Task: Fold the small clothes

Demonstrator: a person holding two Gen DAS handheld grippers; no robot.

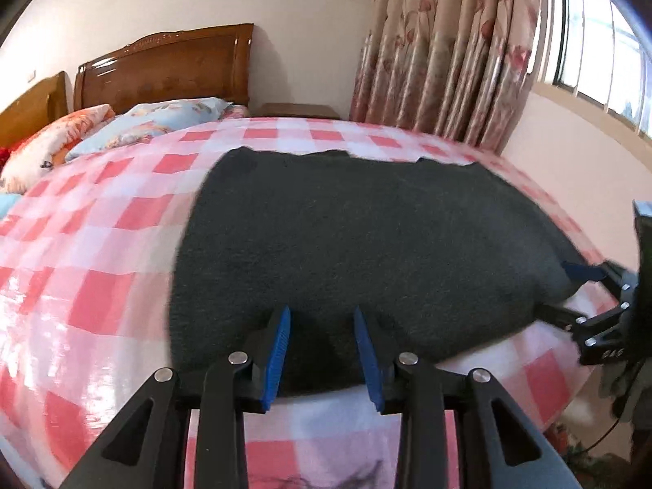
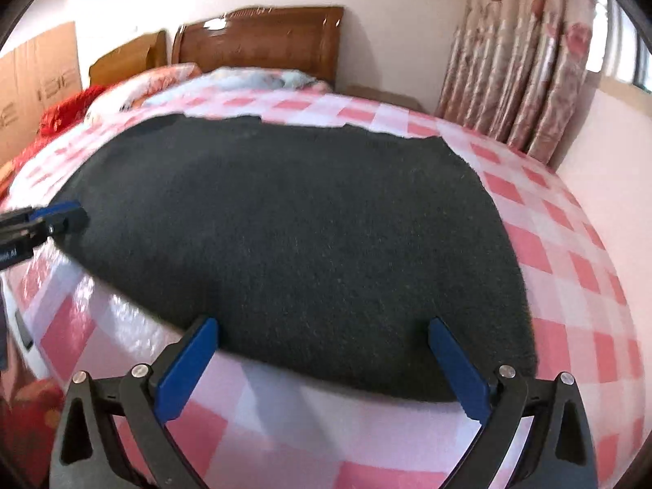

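Left wrist view: the left claw (image 1: 322, 328) sits narrowed but parted, its blue pads over the near hem of the dark grey knitted garment (image 1: 366, 236), gripping nothing. Right wrist view: the right claw (image 2: 324, 332) spreads wide at the same hem. The garment lies flat on the pink-and-white checked bed (image 2: 570, 269), a wooden headboard (image 2: 265, 36) beyond.

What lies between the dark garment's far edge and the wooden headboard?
In the left wrist view, bare pink-checked sheet, then pillows, lie between the dark garment and the headboard.
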